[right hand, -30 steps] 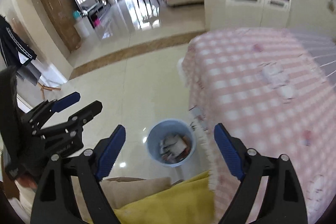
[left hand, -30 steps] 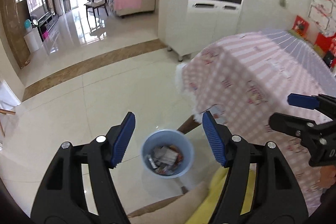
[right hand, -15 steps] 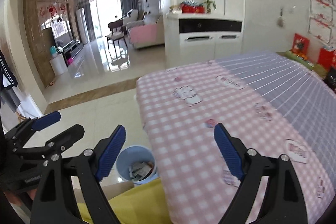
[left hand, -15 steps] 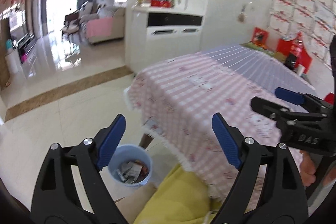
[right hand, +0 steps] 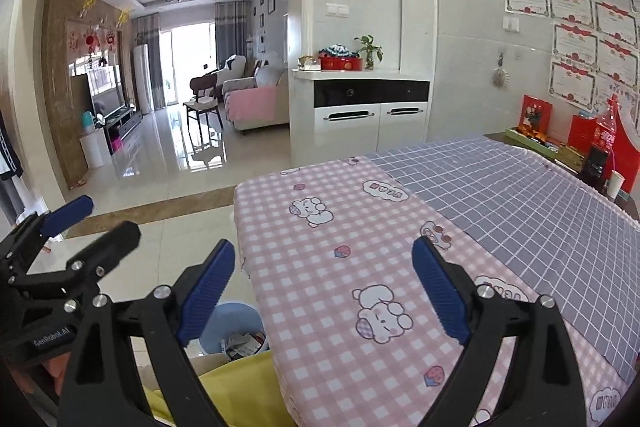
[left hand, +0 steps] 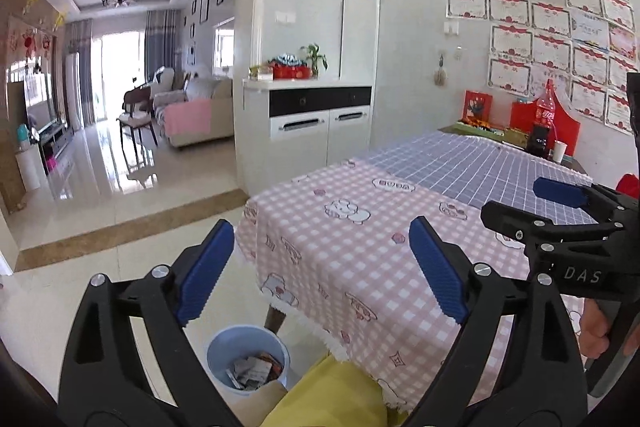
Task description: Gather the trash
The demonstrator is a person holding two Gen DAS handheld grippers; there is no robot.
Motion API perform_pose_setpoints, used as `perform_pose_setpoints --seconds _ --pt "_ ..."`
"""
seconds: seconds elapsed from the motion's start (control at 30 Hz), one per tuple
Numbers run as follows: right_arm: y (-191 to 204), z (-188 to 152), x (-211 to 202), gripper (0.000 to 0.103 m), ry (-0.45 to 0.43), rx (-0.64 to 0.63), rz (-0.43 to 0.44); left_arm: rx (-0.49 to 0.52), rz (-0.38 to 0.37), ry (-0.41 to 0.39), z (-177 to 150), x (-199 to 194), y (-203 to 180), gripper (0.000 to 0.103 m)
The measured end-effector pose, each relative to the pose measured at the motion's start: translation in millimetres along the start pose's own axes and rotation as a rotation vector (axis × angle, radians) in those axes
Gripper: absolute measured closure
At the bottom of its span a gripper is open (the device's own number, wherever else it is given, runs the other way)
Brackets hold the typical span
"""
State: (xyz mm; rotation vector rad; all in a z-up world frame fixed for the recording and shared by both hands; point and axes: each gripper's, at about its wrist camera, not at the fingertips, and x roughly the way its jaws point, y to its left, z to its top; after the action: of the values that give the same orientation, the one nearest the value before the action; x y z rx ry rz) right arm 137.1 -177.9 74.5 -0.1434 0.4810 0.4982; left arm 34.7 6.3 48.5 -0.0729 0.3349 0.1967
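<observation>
Trash (left hand: 253,371) is seen as crumpled paper and wrappers inside the blue bin (left hand: 216,351), which stands on the floor by the corner of the table (left hand: 320,235), just under the cloth's fringe. Both grippers are held above it, w/ nothing between the pads. The left gripper (left hand: 320,267) has its jaws wide apart and opening; same for the right gripper (right hand: 324,287), jaws wide and opening, empty.

Step in hand, as judged: a drop into the bin looks done, and both tools are aimed over the tabletop, i.e. a search for the next piece. No loose litter can be made out on the pink checked cloth (right hand: 320,267) or the grey checked part beyond it; the printed cartoon patches could be mistaken for scraps, so care is needed. Next move prob. calls for a scan of the far end, where a bottle (right hand: 604,131), a paper cup (right hand: 615,183) and red boxes are grouped, or the task may be nearly finished.

Hidden / unclear:
- bin is partly covered by the gripper frame and by yellow clothing in the right wrist view, so its fill level cannot be told.
- floor under the table is not shown.
- far table end is small and distorted; items there can't be sorted into trash vs. keepers.
- near table edge is cut off by the frames.
</observation>
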Motion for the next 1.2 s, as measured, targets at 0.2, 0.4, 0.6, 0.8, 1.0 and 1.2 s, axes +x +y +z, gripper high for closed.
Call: perform_pose_setpoints --seconds 0.2,0.4,0.6,0.8,1.0,1.2 --pt "-3.1 -5.8 -7.4 0.013 0.01 -0.004 0.025 -0.015 0.014 -0.027 0.3 -8.2 1.4 0.014" --pt "-5.0 -7.6 -1.4 0.013 0.035 0.021 0.039 -0.008 0.015 -0.032 -0.3 -9.6 -1.3 0.011" --pt "-6.6 -7.0 -1.6 0.013 0.03 0.045 0.064 -0.013 0.036 -0.033 -0.6 -7.6 -1.4 0.01" --pt "-11.4 -9.3 1.3 0.013 0.029 0.072 0.055 -0.037 0.047 -0.031 -1.0 -5.3 0.7 0.009" --pt "-10.9 -14.3 4.6 0.013 0.046 0.086 0.083 -0.036 0.043 -0.017 -3.0 -3.0 0.4 0.009" --pt "-6.9 -16.0 2.1 0.013 0.051 0.063 0.078 -0.036 0.034 -0.006 -4.4 -1.1 -1.5 0.008"
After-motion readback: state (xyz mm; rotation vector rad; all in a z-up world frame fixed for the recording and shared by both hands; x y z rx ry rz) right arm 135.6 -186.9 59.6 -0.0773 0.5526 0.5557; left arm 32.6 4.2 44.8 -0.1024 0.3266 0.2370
